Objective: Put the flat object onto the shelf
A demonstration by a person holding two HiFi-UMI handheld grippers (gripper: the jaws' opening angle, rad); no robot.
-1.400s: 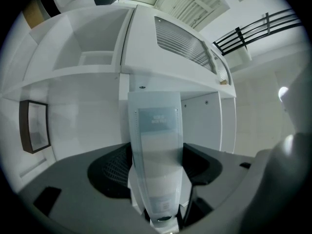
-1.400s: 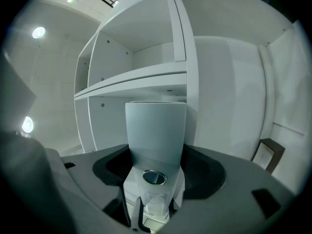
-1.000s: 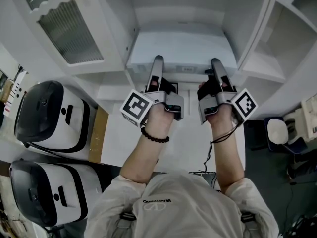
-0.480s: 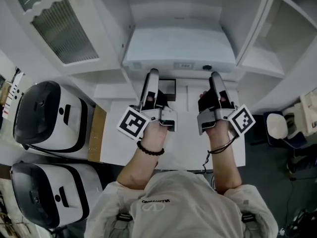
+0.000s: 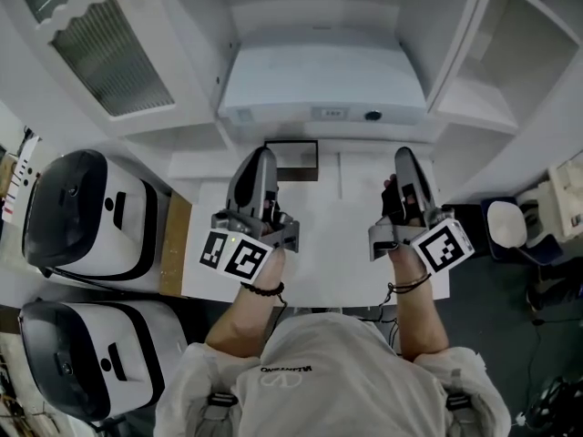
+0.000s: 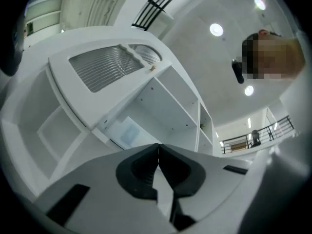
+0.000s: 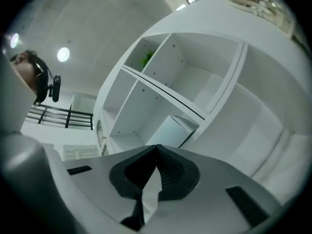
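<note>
The flat object (image 5: 323,80), a wide pale white slab, lies in the middle compartment of the white shelf unit (image 5: 455,44). It also shows as a pale panel in the left gripper view (image 6: 127,133) and the right gripper view (image 7: 173,130). My left gripper (image 5: 261,153) is held over the white table, a little short of the shelf's front edge. Its jaws are closing, the pads (image 6: 158,147) meet and nothing is between them. My right gripper (image 5: 404,156) is level with it on the right, its jaws also closing on nothing, pads (image 7: 156,147) together.
A small dark-framed square (image 5: 291,159) lies on the white table (image 5: 337,244) just ahead of the left gripper. An open cabinet door with ribbed glass (image 5: 109,53) stands at the upper left. Two black-and-white helmet-like devices (image 5: 86,212) (image 5: 82,353) lie at the left.
Both grippers have drawn back from the shelf toward the person and their jaws have gone from open to shut. The flat object stays on the shelf.
</note>
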